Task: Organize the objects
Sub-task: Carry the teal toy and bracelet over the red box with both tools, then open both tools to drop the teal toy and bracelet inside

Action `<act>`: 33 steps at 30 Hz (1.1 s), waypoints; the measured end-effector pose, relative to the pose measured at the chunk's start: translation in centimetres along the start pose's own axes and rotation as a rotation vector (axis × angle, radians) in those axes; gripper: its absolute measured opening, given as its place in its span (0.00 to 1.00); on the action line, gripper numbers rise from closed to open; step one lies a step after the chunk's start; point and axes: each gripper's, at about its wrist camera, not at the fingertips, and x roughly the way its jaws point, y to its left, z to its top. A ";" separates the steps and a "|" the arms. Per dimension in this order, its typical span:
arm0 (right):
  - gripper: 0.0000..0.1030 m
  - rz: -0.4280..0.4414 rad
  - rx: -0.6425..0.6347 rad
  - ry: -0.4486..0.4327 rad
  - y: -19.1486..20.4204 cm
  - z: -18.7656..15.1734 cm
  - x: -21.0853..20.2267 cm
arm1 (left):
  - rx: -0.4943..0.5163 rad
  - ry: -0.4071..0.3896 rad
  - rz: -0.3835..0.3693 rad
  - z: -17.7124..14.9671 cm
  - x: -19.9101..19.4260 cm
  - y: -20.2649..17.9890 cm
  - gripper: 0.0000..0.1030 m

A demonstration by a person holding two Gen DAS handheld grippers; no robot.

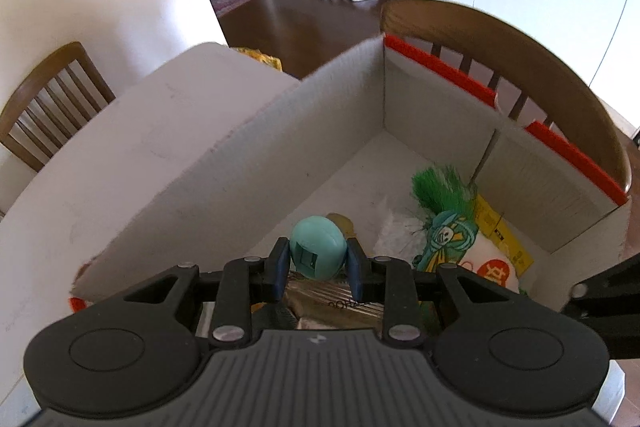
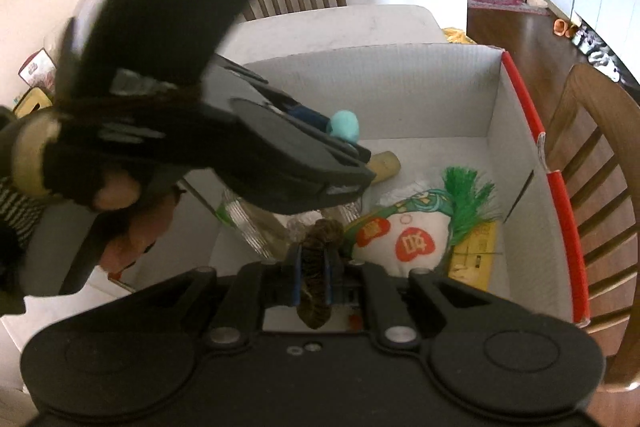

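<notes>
Two grippers over an open white cardboard box with red edge trim (image 1: 436, 67). Left gripper (image 1: 319, 261) pinches a teal egg-shaped plastic object (image 1: 317, 247) between both blue fingers, long axis tilted up and away past the fingertips, dark square mark facing the camera. Right gripper (image 2: 313, 277) is clamped on a brown striped fuzzy roll (image 2: 318, 267), long axis running fore-aft along the fingers, both ends sticking out. Beyond and right of the fingers lies a white plush pouch with red patches and green fringe (image 2: 404, 235), on a yellow packet (image 2: 474, 255).
</notes>
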 end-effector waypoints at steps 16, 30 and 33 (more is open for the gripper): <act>0.24 0.026 0.025 -0.034 -1.4 -0.3 -2.1 | 0.000 0.052 -0.004 -1.0 2.3 -0.9 0.28; 0.51 0.012 0.041 -0.074 -1.6 -0.6 -2.9 | -0.093 -0.036 0.016 -2.4 -1.5 0.9 0.32; 0.56 0.008 0.051 -0.094 -1.7 -0.6 -3.3 | -0.108 -0.062 0.021 -2.9 -2.6 1.1 0.55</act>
